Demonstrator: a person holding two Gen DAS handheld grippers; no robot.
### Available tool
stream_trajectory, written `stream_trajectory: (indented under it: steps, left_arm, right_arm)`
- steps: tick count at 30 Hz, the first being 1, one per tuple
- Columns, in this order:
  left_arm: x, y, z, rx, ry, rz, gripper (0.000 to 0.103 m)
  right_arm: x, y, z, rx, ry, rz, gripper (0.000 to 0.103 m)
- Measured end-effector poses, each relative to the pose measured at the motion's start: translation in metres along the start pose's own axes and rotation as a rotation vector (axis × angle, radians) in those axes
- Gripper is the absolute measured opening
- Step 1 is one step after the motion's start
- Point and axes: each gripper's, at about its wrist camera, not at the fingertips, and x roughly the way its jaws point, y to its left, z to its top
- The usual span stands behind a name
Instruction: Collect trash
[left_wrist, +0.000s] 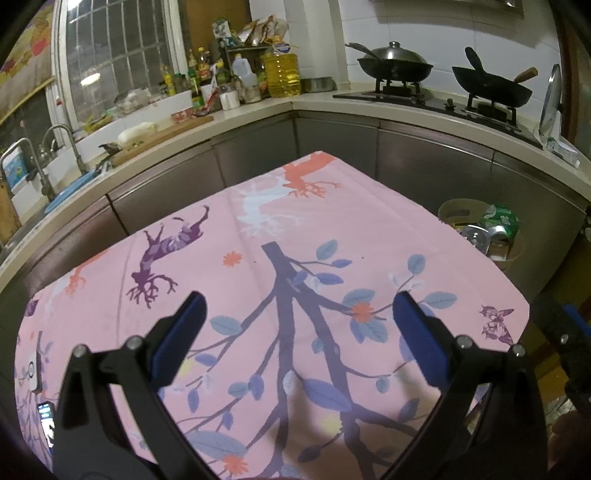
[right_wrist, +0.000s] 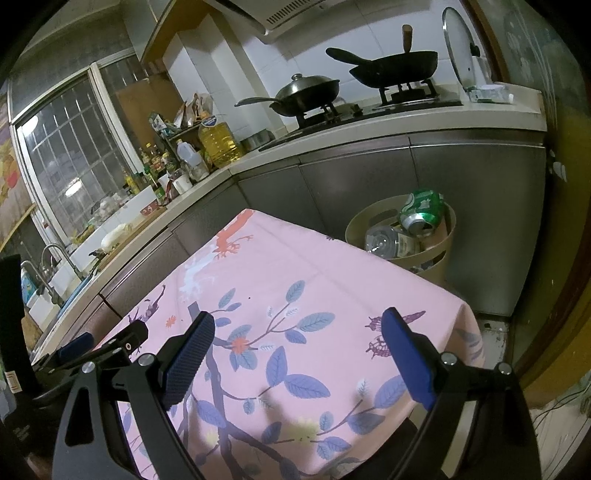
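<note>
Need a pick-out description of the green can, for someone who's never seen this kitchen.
Find the pink tablecloth with the tree print; just past its far right corner, a round beige bin stands on the floor against the grey cabinets. The green can lies on top of the trash inside, silver end showing. It is the only green item; beside it lies a clear plastic bottle.

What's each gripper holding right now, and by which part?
Nothing. Left gripper and right gripper both hang open over the pink tablecloth, with no object between their fingers.
</note>
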Motion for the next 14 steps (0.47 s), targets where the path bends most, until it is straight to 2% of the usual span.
stream_trajectory:
  steps: [14]
  left_arm:
    - [-0.0081,-0.0060,-0.0010,0.007,-0.011,-0.018,0.097]
  right_arm:
    - [0.0043,-0.0023,-0.0079,0.012,0.020,-0.003,0.088]
